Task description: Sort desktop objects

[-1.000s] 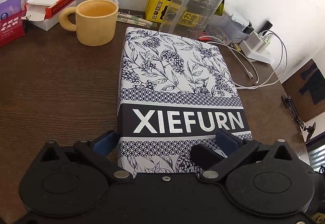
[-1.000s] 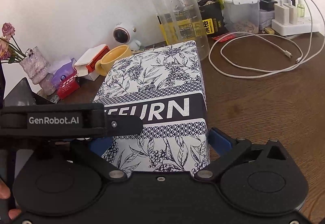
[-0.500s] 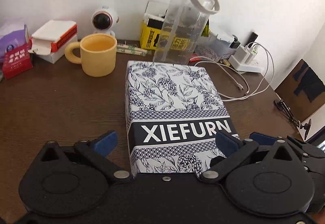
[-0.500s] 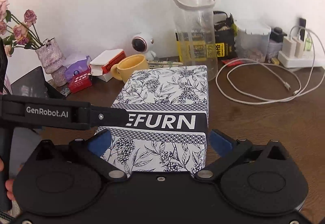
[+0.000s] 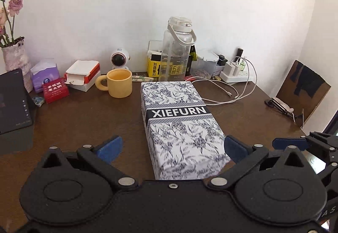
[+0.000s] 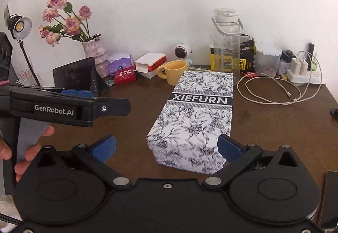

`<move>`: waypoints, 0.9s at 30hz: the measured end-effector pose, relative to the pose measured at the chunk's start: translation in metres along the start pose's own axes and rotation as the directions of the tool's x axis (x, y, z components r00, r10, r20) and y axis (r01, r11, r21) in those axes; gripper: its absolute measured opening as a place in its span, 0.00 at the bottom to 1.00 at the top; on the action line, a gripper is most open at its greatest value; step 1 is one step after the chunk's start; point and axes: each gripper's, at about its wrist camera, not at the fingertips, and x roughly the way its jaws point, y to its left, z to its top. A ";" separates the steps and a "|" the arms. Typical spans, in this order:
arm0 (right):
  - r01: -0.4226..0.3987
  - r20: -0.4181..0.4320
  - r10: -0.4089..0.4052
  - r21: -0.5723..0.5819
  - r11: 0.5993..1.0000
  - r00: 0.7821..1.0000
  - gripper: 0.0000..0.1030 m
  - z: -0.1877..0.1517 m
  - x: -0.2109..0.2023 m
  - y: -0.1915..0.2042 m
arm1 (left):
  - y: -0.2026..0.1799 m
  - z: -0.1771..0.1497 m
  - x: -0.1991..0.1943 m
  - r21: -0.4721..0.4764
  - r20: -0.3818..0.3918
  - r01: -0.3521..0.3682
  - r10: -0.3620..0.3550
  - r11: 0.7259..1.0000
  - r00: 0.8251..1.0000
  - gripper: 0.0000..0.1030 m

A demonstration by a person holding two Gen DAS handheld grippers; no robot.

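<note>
Risk first: patterned box [image 5: 181, 125] wider than easy bite, pads could slip off glossy sides; nudge forward could knock yellow mug [image 5: 119, 86] or tall bottle [image 5: 176, 53] just beyond. Left gripper [image 5: 172, 147] level, low over desk, jaws wide, nothing held, box dead ahead between fingers. Right gripper [image 6: 166, 147] same pose, spread wide, empty, box near end just ahead

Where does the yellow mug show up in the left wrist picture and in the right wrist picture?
Left wrist: the yellow mug stands left of centre, beyond the far left corner of the patterned box.
Right wrist: the mug is at upper centre, again by the box's far left corner.
Shared landmark: the clear water bottle behind the box.
</note>
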 end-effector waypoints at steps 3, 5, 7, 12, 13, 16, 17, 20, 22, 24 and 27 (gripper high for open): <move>-0.011 -0.003 0.011 0.002 1.000 1.000 1.00 -0.018 -0.030 0.014 | -0.009 -0.023 -0.038 0.042 0.021 -0.045 0.044 0.998 0.999 1.00; -0.020 -0.003 0.020 0.007 1.000 1.000 1.00 -0.030 -0.047 0.022 | -0.015 -0.039 -0.064 0.074 0.039 -0.081 0.078 0.994 0.996 1.00; -0.029 -0.006 0.029 0.013 0.999 1.000 1.00 -0.042 -0.061 0.029 | -0.020 -0.056 -0.086 0.090 0.049 -0.114 0.110 0.989 0.993 1.00; -0.033 -0.032 0.034 0.028 0.999 0.999 1.00 -0.073 -0.087 0.044 | -0.025 -0.089 -0.126 0.071 0.058 -0.166 0.162 0.984 0.985 1.00; -0.030 -0.037 0.031 0.027 0.999 0.999 1.00 -0.077 -0.090 0.046 | -0.026 -0.093 -0.131 0.060 0.047 -0.157 0.154 0.986 0.987 1.00; -0.023 -0.043 0.024 0.018 1.000 0.999 1.00 -0.086 -0.099 0.052 | -0.025 -0.102 -0.143 0.014 0.028 -0.132 0.131 0.991 0.991 1.00; -0.022 -0.041 0.023 0.012 1.000 0.999 1.00 -0.087 -0.101 0.054 | -0.025 -0.103 -0.145 0.002 0.023 -0.127 0.126 0.992 0.992 1.00; -0.023 -0.033 0.022 -0.004 1.000 0.999 1.00 -0.086 -0.106 0.056 | -0.027 -0.107 -0.150 -0.014 0.026 -0.122 0.123 0.992 0.992 1.00; -0.024 -0.028 0.023 -0.011 1.000 0.999 1.00 -0.087 -0.109 0.058 | -0.030 -0.108 -0.153 -0.012 0.029 -0.126 0.126 0.992 0.992 1.00; -0.026 -0.025 0.026 -0.011 1.000 0.999 1.00 -0.091 -0.112 0.060 | -0.033 -0.111 -0.156 -0.013 0.035 -0.128 0.128 0.992 0.991 1.00; -0.025 -0.024 0.025 -0.009 1.000 0.999 1.00 -0.092 -0.113 0.059 | -0.035 -0.113 -0.157 -0.011 0.036 -0.129 0.129 0.992 0.991 1.00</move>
